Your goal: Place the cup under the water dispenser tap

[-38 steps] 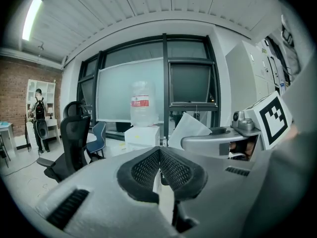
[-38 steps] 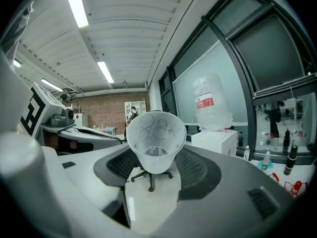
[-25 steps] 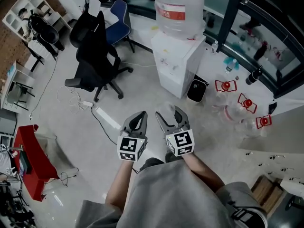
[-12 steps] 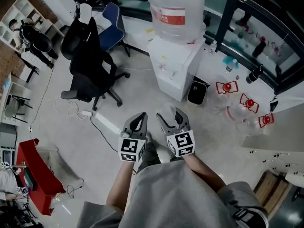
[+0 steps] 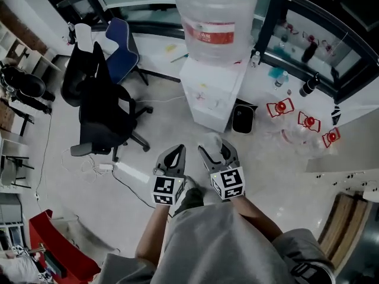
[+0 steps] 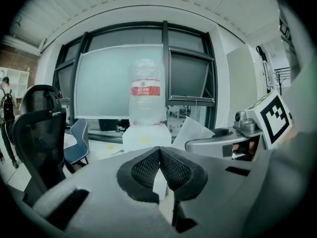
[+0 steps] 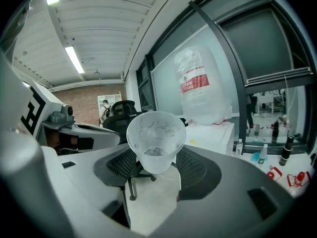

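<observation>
The clear plastic cup (image 7: 156, 138) sits upright between the pads of my right gripper (image 7: 156, 158), which is shut on it. In the head view the cup (image 5: 211, 142) and right gripper (image 5: 217, 152) hover over the floor, a step short of the white water dispenser (image 5: 213, 96) with its big bottle (image 5: 216, 16) on top. My left gripper (image 5: 172, 158) is alongside on the left, its pads (image 6: 148, 168) meeting at the tips with nothing between them. Ahead of it stands the dispenser (image 6: 143, 138). The tap is not visible in any view.
A black office chair (image 5: 103, 108) and a blue chair (image 5: 121, 49) stand left of the dispenser. A black bin (image 5: 243, 118) sits at its right side. Red-capped empty bottles (image 5: 308, 126) lie on the floor at the right. A power strip and cables (image 5: 127, 171) lie near my left foot.
Both grippers have moved forward toward the dispenser, which now looks larger and nearer. The cup has stayed in the right gripper. The left jaws stay shut.
</observation>
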